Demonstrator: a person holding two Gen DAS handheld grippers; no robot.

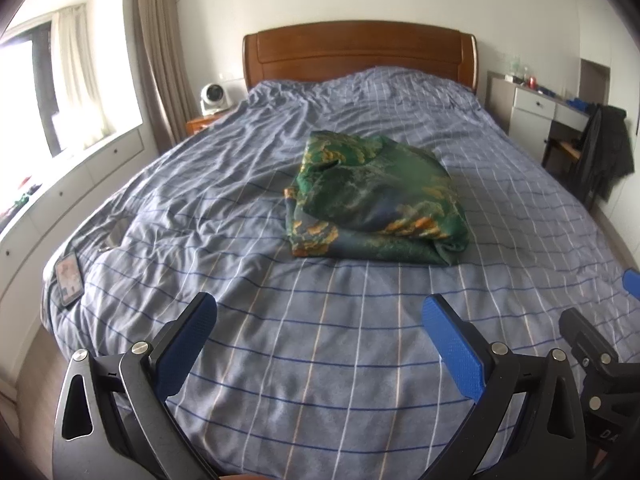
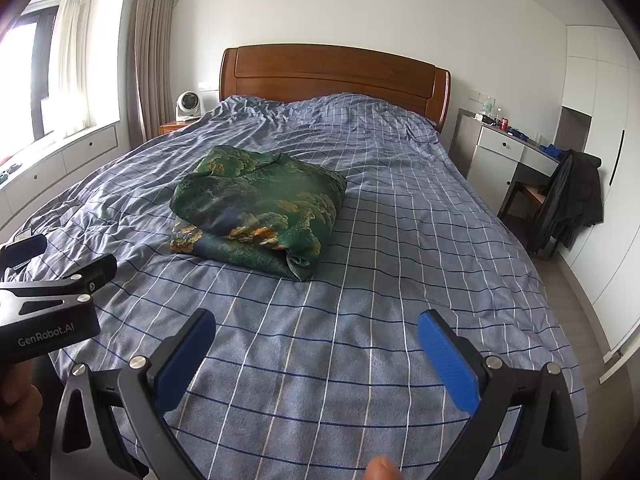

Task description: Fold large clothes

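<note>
Hovering over the foot edge of the bed [image 1: 320, 360], left gripper [image 1: 320, 344] and right gripper [image 2: 316, 356] both gape wide, holding nothing. Green garment [image 1: 376, 196] sits bundled mid-bed, straight ahead toward the headboard, well apart. Lies ahead-left of right gripper, slightly ahead-right of left; neither clearly nearer.

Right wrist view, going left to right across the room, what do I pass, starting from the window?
Window → brown curtain → small white fan on the nightstand → green patterned garment folded on the bed → white desk → dark jacket hung on a chair.
</note>
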